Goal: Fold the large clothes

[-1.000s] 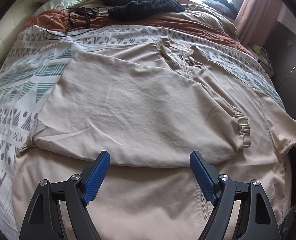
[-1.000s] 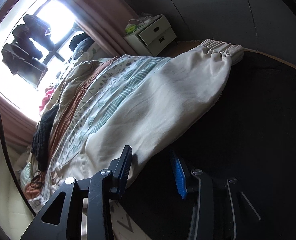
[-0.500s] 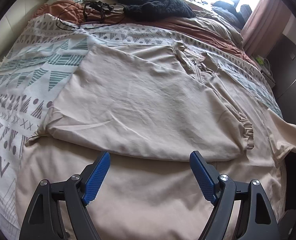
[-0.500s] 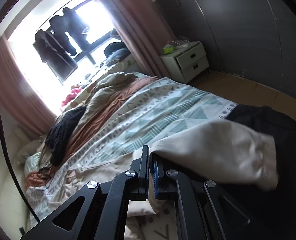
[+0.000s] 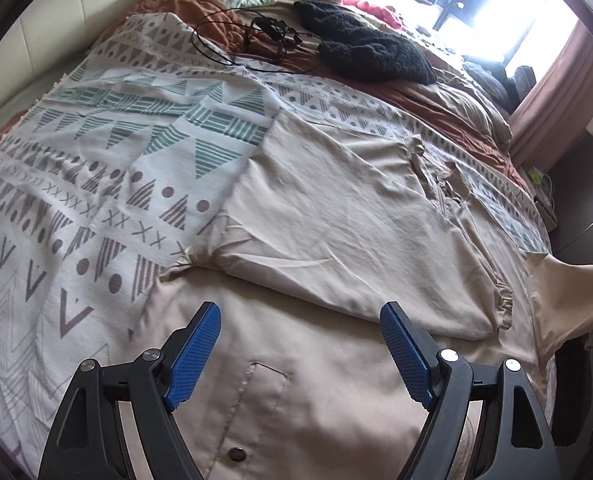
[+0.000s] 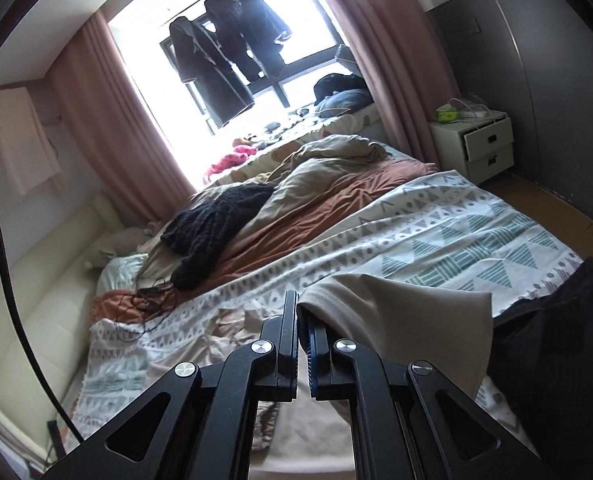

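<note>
Bed (image 5: 96,168) bears beige jacket (image 5: 336,232); right hand-held gripper (image 6: 301,320) pinches its sleeve (image 6: 396,320), left hand-held gripper (image 5: 300,344) spread apart.

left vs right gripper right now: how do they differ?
The left gripper has its jaws spread wide and holds nothing; the right gripper has its jaws pressed together on a fold of the beige jacket. The left gripper hovers over the jacket's flat front near a snap button; the right gripper has a sleeve raised above the patterned blanket. Both have black frames with blue pads.
</note>
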`<state>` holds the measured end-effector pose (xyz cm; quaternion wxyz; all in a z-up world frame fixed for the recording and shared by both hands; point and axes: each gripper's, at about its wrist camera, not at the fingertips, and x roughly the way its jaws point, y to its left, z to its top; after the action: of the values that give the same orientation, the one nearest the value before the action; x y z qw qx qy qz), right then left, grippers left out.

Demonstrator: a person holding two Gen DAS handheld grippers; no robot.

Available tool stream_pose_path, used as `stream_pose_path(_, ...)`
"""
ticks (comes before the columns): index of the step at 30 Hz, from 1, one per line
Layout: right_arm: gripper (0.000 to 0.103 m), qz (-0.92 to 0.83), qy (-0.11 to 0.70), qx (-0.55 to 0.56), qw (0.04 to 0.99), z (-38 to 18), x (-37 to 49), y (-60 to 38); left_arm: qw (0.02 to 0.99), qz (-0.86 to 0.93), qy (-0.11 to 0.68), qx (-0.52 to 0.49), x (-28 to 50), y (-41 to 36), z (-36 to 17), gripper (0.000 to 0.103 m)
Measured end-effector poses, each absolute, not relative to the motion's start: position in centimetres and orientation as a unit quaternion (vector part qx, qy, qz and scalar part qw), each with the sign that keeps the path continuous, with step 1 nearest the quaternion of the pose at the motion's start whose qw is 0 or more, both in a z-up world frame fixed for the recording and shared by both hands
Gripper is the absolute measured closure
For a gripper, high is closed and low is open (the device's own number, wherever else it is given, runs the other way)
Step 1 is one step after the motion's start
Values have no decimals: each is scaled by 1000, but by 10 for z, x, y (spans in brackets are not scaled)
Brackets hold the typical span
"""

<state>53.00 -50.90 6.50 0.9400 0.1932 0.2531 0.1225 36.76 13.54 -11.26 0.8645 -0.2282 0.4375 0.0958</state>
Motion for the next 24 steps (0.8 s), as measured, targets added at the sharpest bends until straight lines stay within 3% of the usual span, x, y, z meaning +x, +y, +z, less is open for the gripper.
stream_pose_path(9, 98, 180, 295, 188, 919, 31, 545, -424, 860, 115, 432, -246, 346, 177, -111, 20)
stream_pose_path(21, 96, 191, 372, 179, 890, -55, 571, -334, 854, 134, 449, -227, 341, 191, -113, 20)
stream_pose_path(23, 77, 206, 397, 178, 876, -71, 571, -324, 854, 130, 451, -223, 344, 185, -112, 20)
stream_pose_path(24, 53, 221, 411, 182, 866, -79, 569, -322, 855, 127, 452, -219, 347, 180, -112, 20)
